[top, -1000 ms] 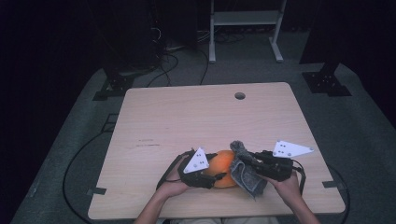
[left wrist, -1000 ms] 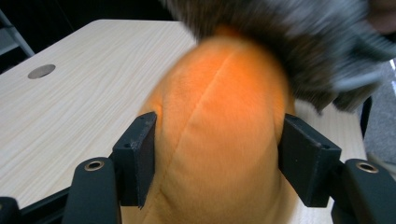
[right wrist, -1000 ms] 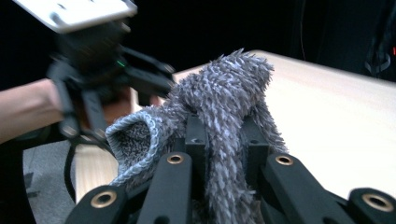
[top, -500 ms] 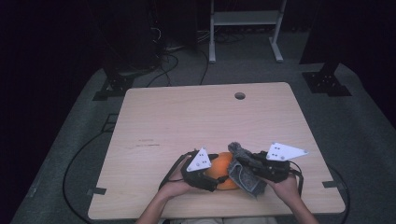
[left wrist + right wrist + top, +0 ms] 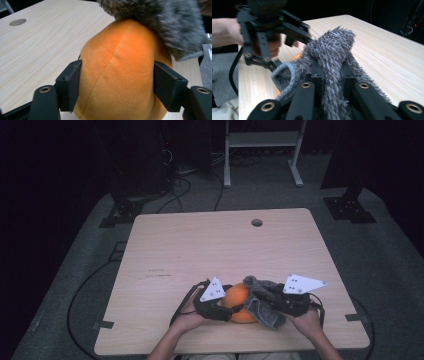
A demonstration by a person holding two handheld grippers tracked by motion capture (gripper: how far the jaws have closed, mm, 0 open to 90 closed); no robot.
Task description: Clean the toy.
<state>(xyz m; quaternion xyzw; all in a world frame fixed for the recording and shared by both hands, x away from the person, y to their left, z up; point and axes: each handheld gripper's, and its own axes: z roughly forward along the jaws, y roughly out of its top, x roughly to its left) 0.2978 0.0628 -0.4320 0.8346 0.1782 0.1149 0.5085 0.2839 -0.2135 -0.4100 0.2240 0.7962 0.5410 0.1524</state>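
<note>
Grippers clamp orange plush (image 5: 117, 75) (L), grey sock (image 5: 332, 57) (R).

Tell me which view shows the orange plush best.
The left gripper view: the orange plush sits close up between the left tool jaws, seam visible. The high view shows it small, half under the grey fuzzy cloth; the right gripper view gives a sliver.
</note>
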